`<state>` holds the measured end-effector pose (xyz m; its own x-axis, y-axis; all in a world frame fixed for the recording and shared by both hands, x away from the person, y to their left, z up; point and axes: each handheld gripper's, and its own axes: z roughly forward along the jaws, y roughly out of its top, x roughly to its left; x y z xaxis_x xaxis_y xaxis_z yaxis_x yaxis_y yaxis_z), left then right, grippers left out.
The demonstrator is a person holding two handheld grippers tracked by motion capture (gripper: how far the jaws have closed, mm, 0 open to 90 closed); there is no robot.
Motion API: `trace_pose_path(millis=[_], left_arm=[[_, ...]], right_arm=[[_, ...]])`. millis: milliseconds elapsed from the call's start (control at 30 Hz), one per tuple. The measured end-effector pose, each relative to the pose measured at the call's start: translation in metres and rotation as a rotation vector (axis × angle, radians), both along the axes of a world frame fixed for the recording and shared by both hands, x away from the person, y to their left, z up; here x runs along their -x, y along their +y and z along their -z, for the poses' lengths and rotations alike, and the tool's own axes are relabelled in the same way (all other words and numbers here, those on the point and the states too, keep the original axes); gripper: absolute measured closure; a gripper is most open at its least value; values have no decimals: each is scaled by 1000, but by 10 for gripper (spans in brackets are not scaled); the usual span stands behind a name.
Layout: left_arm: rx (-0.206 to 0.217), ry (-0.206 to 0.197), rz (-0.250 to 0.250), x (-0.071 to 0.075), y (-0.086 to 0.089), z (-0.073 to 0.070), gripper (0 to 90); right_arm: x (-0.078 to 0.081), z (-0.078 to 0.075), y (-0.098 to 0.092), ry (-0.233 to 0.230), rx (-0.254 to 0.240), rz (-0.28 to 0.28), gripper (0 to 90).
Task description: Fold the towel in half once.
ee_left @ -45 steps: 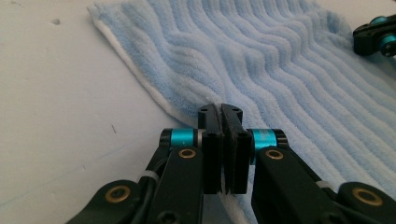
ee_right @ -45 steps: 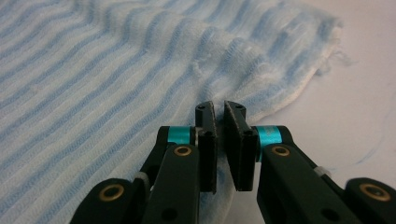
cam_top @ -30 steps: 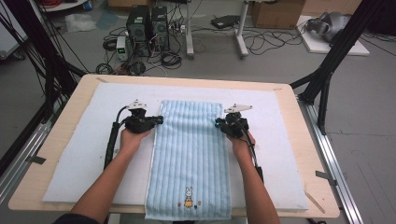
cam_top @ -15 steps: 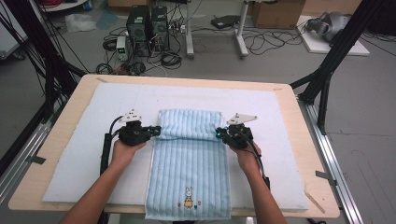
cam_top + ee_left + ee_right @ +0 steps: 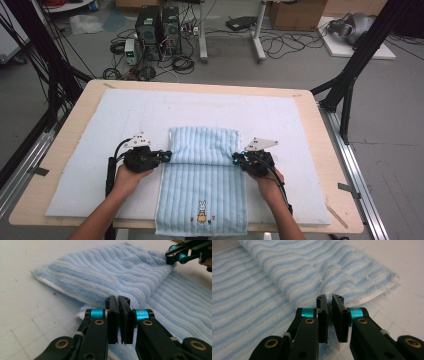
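A light blue striped towel lies lengthwise on the white mat, with a small rabbit motif near its front end. Its far part is folded back over itself. My left gripper is at the left end of the folded-over edge and my right gripper at the right end. In the left gripper view the jaws stand almost together on the towel's edge; they have just been opening a little. In the right gripper view the jaws pinch the towel's edge.
The mat covers most of a wooden table. Black frame legs stand at the table's back corners. Computers and cables lie on the floor behind. Bare mat stretches to the left and right of the towel.
Both grippers have come toward the person's side, drawing the towel's far edge with them. The folded-over flap has grown wider and its edge now lies near the towel's middle.
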<state>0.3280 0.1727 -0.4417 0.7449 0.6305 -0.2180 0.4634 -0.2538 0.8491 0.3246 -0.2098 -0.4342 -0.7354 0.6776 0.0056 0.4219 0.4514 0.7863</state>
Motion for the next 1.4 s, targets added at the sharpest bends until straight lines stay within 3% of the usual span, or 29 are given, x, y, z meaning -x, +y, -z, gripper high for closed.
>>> trace_pose_path(millis=[100, 233, 367, 467, 700, 833, 933, 1000, 1100, 1133, 1200, 1400], left_arm=[[-9, 7, -80, -4, 2, 0, 561], [27, 2, -152, -13, 9, -5, 460], [44, 7, -211, -29, 12, -10, 440], [40, 12, -233, -42, 8, -13, 440], [-30, 59, -246, -69, -10, -8, 434], [-65, 67, -254, -73, -20, 1, 429], [-135, 71, -222, -72, -28, 7, 460], [-194, 31, -210, -70, -31, 6, 514], [-215, 12, -178, -69, -31, 6, 711], [-199, 24, -166, -69, -31, 6, 789], [-193, 25, -165, -69, -31, 6, 834], [-101, 40, -180, -70, -25, 2, 848]], right_arm=[[0, 1, -2, -5, -10, 14, 754], [0, -3, -8, -25, -46, 50, 636], [-1, -6, -15, -31, -88, 99, 570], [-1, -7, -18, -38, -88, 109, 546], [-2, -7, -20, -33, -91, 116, 539], [-2, -6, -20, -32, -89, 118, 535], [-3, -6, -20, -32, -87, 124, 522], [-4, -5, -20, -33, -86, 127, 512], [-5, -5, -19, -34, -80, 150, 460], [-6, -4, -19, -32, -83, 156, 447], [-9, -5, -19, -29, -81, 171, 406], [-25, -7, -20, -22, -92, 231, 342]])
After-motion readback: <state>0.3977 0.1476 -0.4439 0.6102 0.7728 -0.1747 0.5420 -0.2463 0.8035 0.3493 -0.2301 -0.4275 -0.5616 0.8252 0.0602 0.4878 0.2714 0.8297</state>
